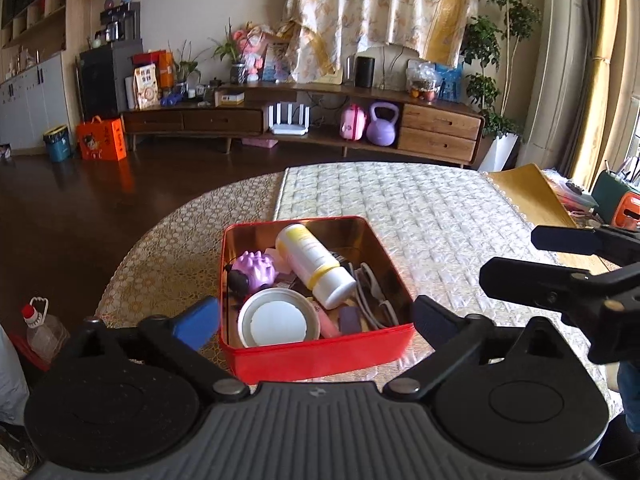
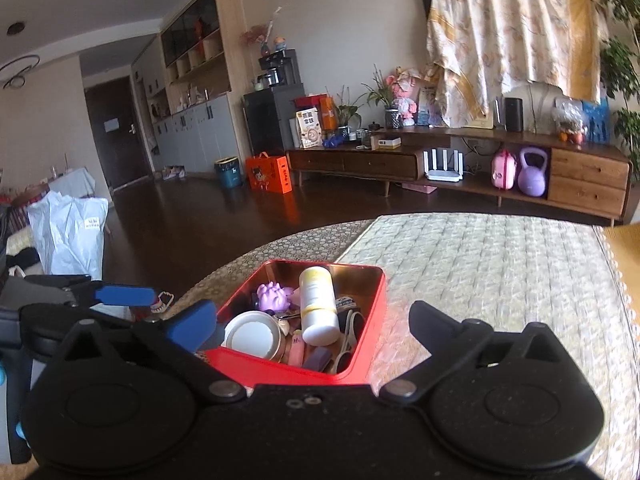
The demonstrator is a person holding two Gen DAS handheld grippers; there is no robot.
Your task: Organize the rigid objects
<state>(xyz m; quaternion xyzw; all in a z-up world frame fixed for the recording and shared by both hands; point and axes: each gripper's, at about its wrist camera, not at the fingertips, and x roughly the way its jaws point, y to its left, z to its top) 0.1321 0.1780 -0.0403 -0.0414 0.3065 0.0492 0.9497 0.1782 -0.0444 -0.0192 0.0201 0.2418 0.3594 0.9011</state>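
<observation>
Both our grippers, left point(image 1: 316, 322) and right point(image 2: 314, 328), are spread wide, holding nothing. The red tin point(image 1: 320, 354), already packed with bottle point(image 1: 316, 266) and lid point(image 1: 278, 324), sits just ahead between the fingers. Packing looks done; next we would back away or find strays.

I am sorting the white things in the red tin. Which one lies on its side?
The white bottle with yellow bands lies tilted on its side across the other items in the red tin. The round white lid rests flat, face up.
</observation>
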